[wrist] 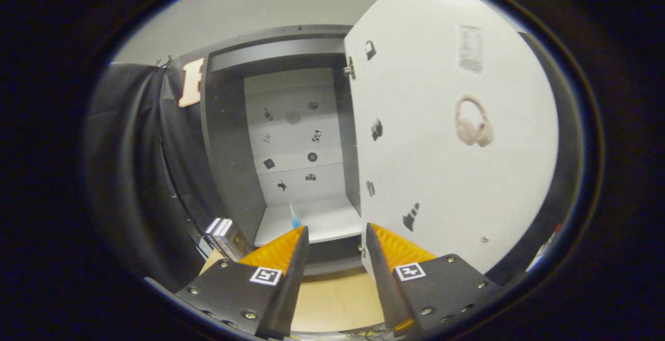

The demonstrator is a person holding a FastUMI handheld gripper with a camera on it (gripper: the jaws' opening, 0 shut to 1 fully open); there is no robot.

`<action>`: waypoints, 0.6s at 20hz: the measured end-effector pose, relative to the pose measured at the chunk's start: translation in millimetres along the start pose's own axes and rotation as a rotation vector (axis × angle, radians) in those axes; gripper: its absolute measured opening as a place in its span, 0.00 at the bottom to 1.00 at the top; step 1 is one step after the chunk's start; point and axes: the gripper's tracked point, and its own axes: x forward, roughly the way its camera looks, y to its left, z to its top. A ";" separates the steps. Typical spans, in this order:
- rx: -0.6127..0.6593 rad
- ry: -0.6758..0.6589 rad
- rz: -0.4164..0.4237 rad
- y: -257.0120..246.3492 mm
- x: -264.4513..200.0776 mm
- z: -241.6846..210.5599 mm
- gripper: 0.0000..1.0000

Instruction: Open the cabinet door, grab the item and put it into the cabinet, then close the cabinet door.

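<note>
Label on cabinet door [470,49] unreadable (too blurred); nothing else legible.

1. The tall dark-grey cabinet [228,138] stands straight ahead of the gripper [336,237]'s parted fingers, which hold nothing. Its interior is open to view, with a pale back panel carrying small dark stickers and a white bottom shelf.
2. The cabinet's flat white door [431,138] is swung wide open on its hinge at the cabinet's right edge. Its inner face shows small dark stickers, a paper label near the top and a picture of pale headphones. Its lower edge lies just ahead of the right finger.
3. A small blue-and-white item [294,216] stands tilted on the bottom shelf, just beyond the left fingertip; its exact kind is unclear.
</note>
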 end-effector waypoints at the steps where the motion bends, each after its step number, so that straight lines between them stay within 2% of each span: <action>1: 0.002 -0.006 -0.017 -8.2 -12.6 3.1 0.67; 4: 0.013 -0.003 -0.086 -39.3 -37.8 0.1 0.72; 12: 0.039 -0.010 -0.268 -115.8 -75.5 -12.8 0.77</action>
